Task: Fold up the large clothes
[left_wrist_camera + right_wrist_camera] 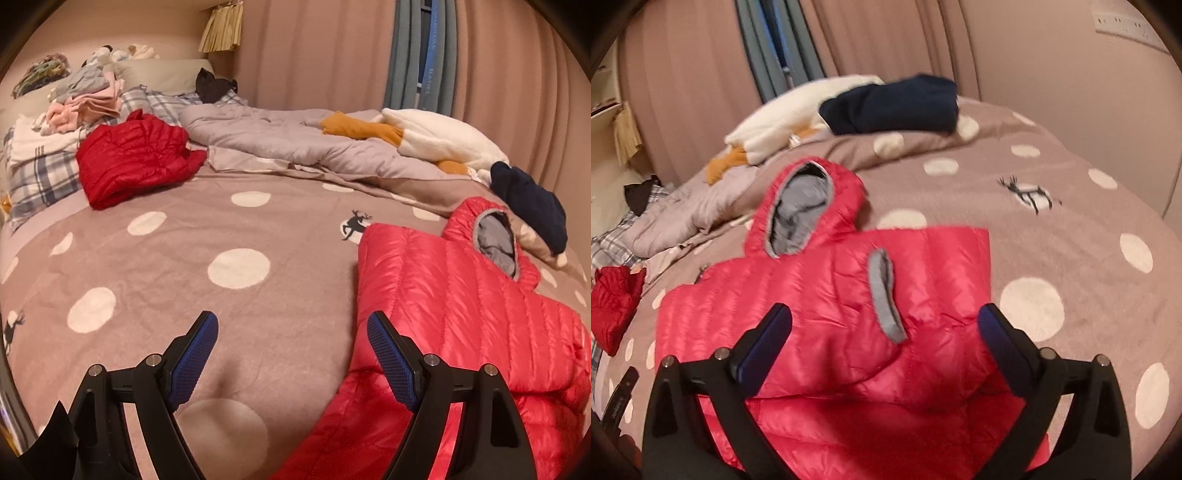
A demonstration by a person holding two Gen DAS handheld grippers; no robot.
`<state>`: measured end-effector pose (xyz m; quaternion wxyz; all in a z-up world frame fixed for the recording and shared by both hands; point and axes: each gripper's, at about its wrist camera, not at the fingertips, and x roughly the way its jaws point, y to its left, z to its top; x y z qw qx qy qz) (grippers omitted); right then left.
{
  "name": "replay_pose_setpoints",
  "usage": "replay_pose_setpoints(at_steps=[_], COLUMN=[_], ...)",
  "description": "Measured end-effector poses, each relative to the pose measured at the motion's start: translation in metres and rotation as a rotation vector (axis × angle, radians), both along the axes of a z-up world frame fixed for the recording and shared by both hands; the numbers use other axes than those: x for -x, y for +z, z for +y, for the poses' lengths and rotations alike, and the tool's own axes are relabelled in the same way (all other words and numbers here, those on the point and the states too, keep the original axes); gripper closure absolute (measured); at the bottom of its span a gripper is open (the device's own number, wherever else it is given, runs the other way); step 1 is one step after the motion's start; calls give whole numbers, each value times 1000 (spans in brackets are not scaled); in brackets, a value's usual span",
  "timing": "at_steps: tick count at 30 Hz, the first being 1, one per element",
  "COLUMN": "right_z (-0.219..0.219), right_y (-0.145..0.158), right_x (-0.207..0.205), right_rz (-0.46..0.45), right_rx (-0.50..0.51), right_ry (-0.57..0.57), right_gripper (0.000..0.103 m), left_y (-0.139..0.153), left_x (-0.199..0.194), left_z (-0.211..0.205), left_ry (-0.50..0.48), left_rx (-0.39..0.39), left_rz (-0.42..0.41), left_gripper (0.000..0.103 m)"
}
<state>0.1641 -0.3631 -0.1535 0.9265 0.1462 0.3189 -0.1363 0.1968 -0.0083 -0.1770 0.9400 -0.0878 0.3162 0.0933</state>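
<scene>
A bright red hooded puffer jacket (458, 306) (827, 295) lies flat on the dotted bedspread (236, 266), hood with grey lining (799, 214) pointing to the far side. One sleeve is folded across its front, its grey cuff (884, 291) on top. My left gripper (291, 332) hovers open over bare bedspread at the jacket's left edge; its right finger overlaps the jacket's lower corner. My right gripper (884, 325) stands wide open above the folded sleeve, nothing pinched between its blue pads.
A darker red puffer garment (136, 158) (613, 302) lies bunched near plaid pillows (44, 177). A grey quilt (295, 140), a white and orange plush (436, 136) and a folded navy garment (532, 206) (894, 105) line the far side. Stacked clothes (88, 99) sit by the headboard. Curtains behind.
</scene>
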Motion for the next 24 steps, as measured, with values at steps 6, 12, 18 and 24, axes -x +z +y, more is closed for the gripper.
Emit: replay_pose_setpoints(at_steps=[6, 12, 18, 24], right_z=[2, 1, 3, 8], right_y=[-7, -51, -70, -72], right_x=[-4, -25, -31, -31], right_rz=[13, 157, 178, 184], right_rx=[12, 85, 126, 169], right_ry=[29, 6, 2, -9], right_gripper=[2, 1, 0, 0], left_y=[1, -32, -53, -59], left_x=[1, -22, -36, -40], left_z=[-11, -33, -44, -34], left_ry=[-45, -100, -163, -174], left_rx=[-9, -18, 0, 92], left_rz=[-26, 106, 189, 210], left_gripper=[21, 21, 20, 15])
